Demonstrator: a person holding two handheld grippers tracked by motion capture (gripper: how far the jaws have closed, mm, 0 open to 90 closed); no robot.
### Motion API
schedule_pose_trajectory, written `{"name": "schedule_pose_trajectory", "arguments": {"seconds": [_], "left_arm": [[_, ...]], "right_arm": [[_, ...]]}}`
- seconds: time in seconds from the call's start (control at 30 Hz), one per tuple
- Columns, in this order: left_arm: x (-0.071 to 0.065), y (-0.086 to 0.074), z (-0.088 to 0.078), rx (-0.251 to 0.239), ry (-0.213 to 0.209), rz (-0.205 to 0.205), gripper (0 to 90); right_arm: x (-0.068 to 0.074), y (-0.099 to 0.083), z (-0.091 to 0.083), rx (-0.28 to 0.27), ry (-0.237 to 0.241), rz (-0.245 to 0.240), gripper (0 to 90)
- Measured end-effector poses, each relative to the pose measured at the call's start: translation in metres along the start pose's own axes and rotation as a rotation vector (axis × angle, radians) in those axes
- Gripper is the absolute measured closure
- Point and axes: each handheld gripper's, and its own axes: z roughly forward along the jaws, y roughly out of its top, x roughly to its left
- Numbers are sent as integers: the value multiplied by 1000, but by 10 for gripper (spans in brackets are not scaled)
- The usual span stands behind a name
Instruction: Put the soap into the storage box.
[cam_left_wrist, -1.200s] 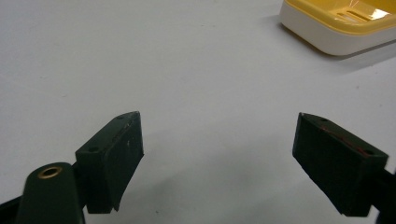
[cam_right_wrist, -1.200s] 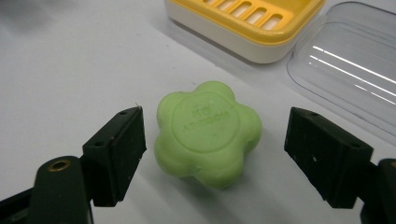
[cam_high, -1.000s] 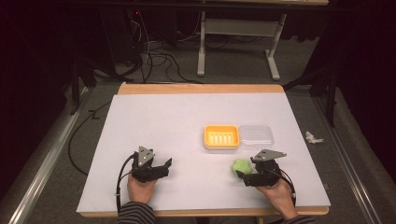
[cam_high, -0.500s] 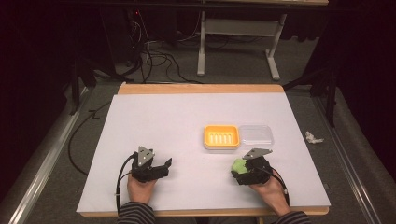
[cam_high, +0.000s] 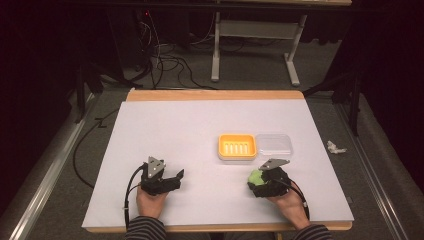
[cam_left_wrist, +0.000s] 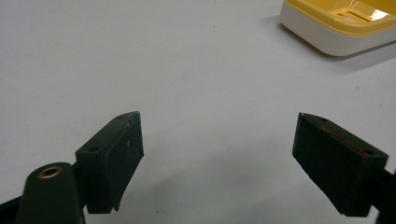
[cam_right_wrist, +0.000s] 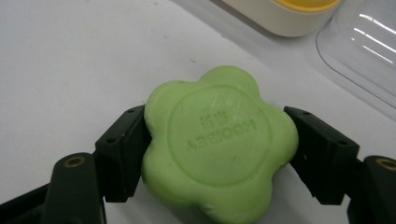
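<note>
Since my right gripper (cam_right_wrist: 219, 154) jaws just closed in, pale-green flower-shaped soap bar (cam_right_wrist: 219, 149) now pinched between them, low over white surface (cam_high: 190, 135), near yellow ribbed soap dish (cam_high: 237, 146). Grasp looks made; lift next. Left gripper (cam_left_wrist: 219, 154) idle, jaws wide.

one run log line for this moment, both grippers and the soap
right gripper: jaws just closing, pads on green flower soap | left gripper: open, empty | yellow soap dish: empty | soap on table
</note>
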Motion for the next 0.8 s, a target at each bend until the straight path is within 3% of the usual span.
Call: {"name": "schedule_pose_trajectory", "arguments": {"seconds": [0.3, 0.6, 0.8], "left_arm": [[0, 0, 0, 1, 1, 0, 169], [0, 0, 0, 1, 0, -1, 168], [0, 0, 0, 1, -1, 0, 168]], "right_arm": [[3, -3, -4, -27, -9, -38, 276], [1, -4, -11, -66, 2, -21, 276], [-6, -5, -25, -128, 5, 1, 275]]}}
